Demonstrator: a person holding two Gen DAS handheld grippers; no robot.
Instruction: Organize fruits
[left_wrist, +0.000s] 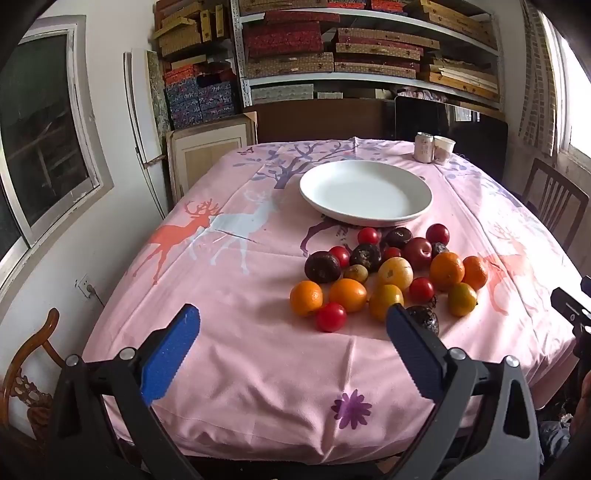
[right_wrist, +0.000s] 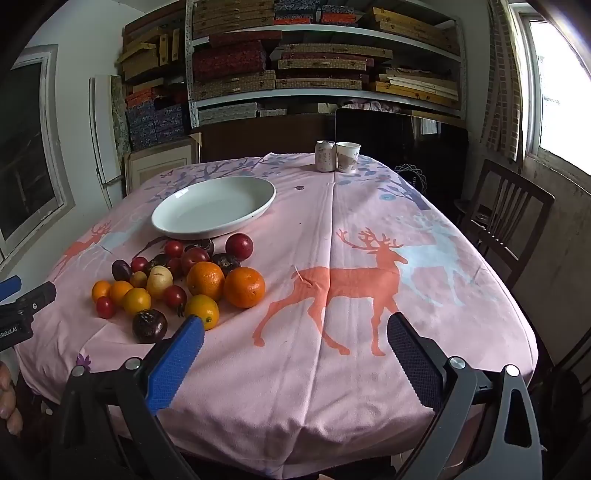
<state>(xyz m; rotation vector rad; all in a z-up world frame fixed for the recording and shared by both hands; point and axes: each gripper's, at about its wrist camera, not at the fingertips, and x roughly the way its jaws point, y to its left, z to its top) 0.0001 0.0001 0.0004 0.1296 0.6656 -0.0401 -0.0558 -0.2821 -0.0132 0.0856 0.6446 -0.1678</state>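
While both grippers gape, fruits (left_wrist: 384, 273) lie heaped — white plate (left_wrist: 365, 192) bare.

Pink tablecloth (left_wrist: 258, 354) printed with deer, trees and a purple flower, covering the whole table. Can (right_wrist: 325, 156) and paper cup (right_wrist: 347, 157), upright, touching, at the far edge. Shelves (left_wrist: 369, 77) behind, stacked with patterned boxes. Windows (left_wrist: 40, 125) on both side walls. Dark chair (right_wrist: 506, 225) off the right edge; carved chair (left_wrist: 29, 373) at the near left corner.
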